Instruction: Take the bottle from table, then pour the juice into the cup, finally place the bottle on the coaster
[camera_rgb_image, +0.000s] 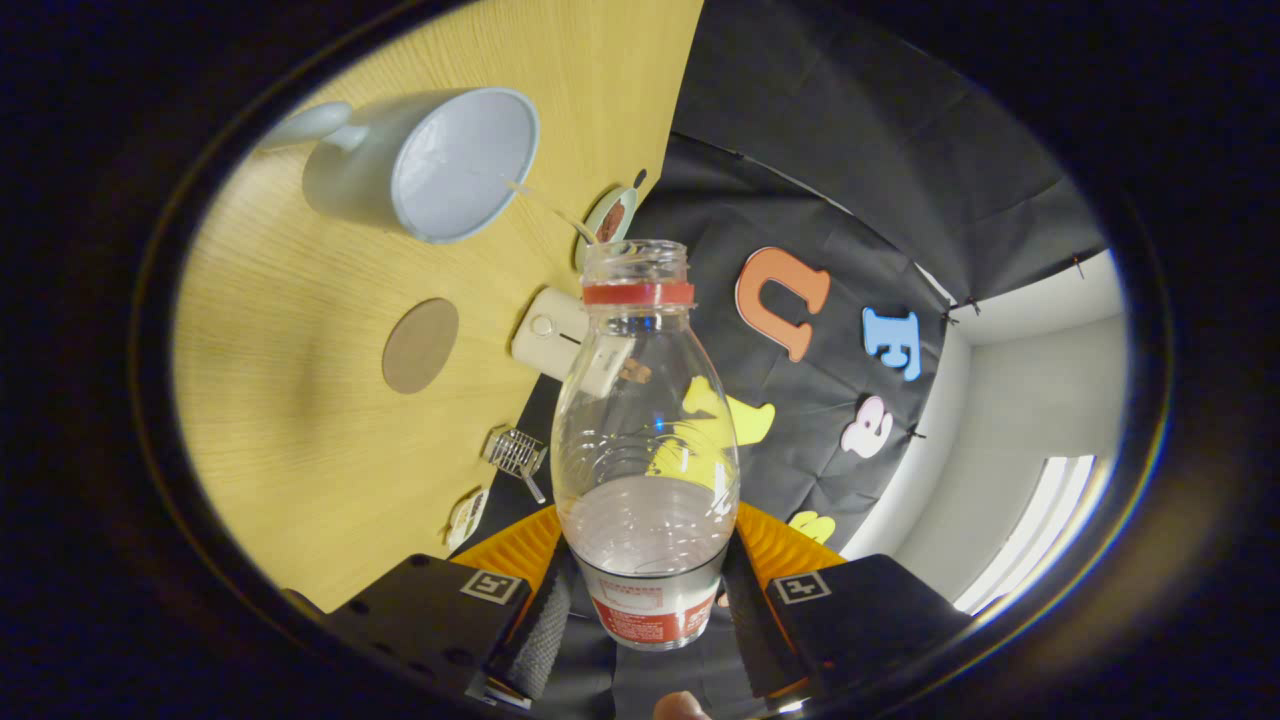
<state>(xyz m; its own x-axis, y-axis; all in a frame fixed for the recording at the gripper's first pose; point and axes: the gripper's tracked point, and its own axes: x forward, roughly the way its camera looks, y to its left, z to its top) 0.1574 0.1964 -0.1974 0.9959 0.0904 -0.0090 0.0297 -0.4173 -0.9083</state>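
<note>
Far off to the left of the fingers, the cup (440, 165) shows its open mouth toward the camera, since the whole view is rolled over; its handle points away to the left. Nearer, and still left of the fingers, the round coaster (421, 345) lies flat on the wooden table (290, 420), well apart from the cup. Beyond it, by the table's edge, sit a small pale device (548, 335), a little wire clip (516, 452) and a small dish (611, 215).

Between the fingers is the bottle (645, 440). The gripper (645, 600) pinches it low on the body, at the label band, one finger pressing on each side. The neck runs straight ahead, uncapped, with the mouth aimed between the cup and the booth wall.

The bottle looks like clear thin plastic, so it is probably light and would give under a hard squeeze. The smooth wall may slip, and the labelled band seems the firmer place to hold. Little or no liquid can be made out inside, so the weight is likely small. I judge that the pour is at or near its end, with the coaster the next stop.
</note>
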